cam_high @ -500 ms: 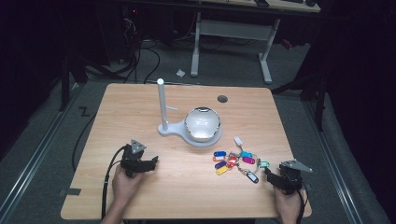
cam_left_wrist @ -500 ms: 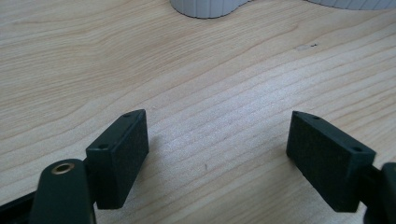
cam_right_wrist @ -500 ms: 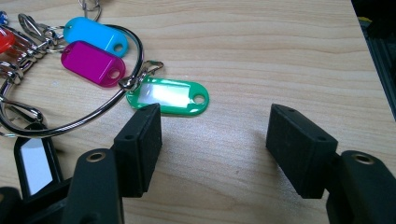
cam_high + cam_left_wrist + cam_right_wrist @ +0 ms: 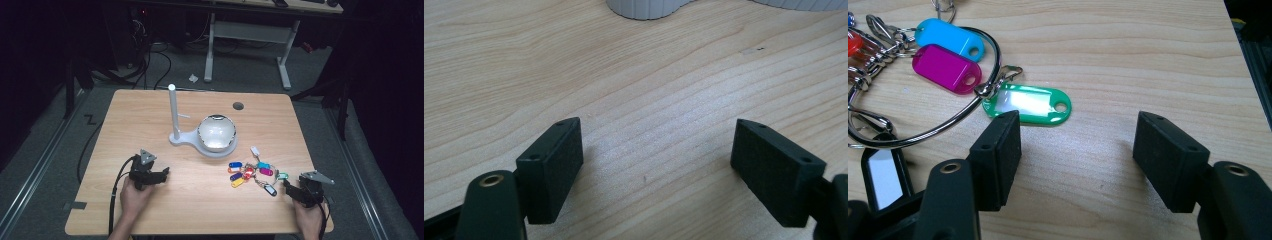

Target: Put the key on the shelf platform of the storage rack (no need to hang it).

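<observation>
Just changed: pretty much nothing. Same picture as half a second back, both hands parked where they were, nothing grabbed yet.

Meaning for the job: looks like the very start, a reach for the tags not yet made.

Landmark: white stand (image 4: 182, 139) with the shiny dome, mid-table (image 4: 150, 110).

Key tag bunch (image 4: 252, 172): flat on the wood, near side of the white stand and off to its right, close to it but not touching. Same spot as before.

Right gripper (image 4: 290, 186): farther right of the white stand than the bunch, at the near edge, aimed at the tags. Fingers (image 4: 998, 155) spread wide, pinching nothing but air.

Green tag (image 4: 1028, 104): just ahead of the right gripper's left finger, not between the jaws. Magenta tag (image 4: 945, 67) and cyan tag (image 4: 948, 36) a bit beyond it.

Left gripper (image 4: 165, 172): near side of the white stand, off to its left, well apart from the bunch. Fingers (image 4: 554, 165) spread too, only bare wood between them, stand base just ahead at the top of its own view.

Versus earlier frame: no shift worth calling in grippers, tags or stand.

Best guess at next: right gripper nudging forward and left to get the green tag or the bunch between the jaws.
</observation>
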### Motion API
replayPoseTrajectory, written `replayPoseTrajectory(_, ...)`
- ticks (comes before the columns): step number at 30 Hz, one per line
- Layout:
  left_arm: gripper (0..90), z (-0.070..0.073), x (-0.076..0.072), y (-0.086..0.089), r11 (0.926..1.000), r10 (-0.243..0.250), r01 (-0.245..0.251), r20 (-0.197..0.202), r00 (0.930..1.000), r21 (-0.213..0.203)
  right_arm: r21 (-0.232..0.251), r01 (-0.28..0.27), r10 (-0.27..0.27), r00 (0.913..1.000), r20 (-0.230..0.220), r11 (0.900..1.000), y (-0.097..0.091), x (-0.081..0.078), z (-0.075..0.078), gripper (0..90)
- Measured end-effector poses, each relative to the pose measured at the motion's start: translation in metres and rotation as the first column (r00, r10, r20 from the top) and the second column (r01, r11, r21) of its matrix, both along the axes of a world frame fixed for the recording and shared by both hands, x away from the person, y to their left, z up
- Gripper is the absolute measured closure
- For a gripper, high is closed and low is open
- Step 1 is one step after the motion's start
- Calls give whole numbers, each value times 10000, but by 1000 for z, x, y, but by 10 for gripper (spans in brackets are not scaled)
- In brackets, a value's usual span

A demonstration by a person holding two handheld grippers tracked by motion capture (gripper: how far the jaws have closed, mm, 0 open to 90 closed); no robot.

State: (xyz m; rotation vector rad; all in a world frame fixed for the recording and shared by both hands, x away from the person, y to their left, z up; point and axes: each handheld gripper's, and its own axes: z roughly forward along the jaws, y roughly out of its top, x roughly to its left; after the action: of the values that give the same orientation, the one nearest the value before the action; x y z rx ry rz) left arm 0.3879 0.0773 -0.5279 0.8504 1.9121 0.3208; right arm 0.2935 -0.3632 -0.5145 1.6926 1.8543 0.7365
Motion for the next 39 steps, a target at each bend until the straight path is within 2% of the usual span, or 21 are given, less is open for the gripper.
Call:
replayPoseTrajectory(4, 212, 0, 0, 0, 10000, 7, -7, -9, 10000, -7, 10, -208, 208, 9998, 25, 9998, 0, 3, 0, 366)
replayPoseTrajectory(9, 212, 0, 0, 0, 10000, -39, 39, 19, 10000, 35, 27, -186, 186, 9998, 34, 9998, 2, 5, 0, 381)
replayPoseTrajectory(12, 212, 0, 0, 0, 10000, -45, 45, 16, 10000, 27, -5, -244, 244, 9996, -170, 9997, 4, 8, 2, 427)
replayPoseTrajectory(14, 212, 0, 0, 0, 10000, -32, 32, 8, 10000, 12, 191, -200, 204, 9996, -207, 9996, 5, 9, 3, 434)
replayPoseTrajectory(18, 211, 0, -1, 0, 10000, -56, 56, 23, 10000, 38, 266, -356, 353, 9993, 144, 9990, 6, 7, 9, 460)
replayPoseTrajectory(28, 211, 0, -1, 0, 10000, -57, 57, 26, 10000, 39, 403, -1044, 1023, 9933, 531, 9937, 20, 6, 25, 479)
replayPoseTrajectory(39, 212, 0, -1, 0, 10000, -56, 56, 23, 10000, 35, 377, -1505, 1499, 9885, 188, 9879, 33, 26, 25, 529)
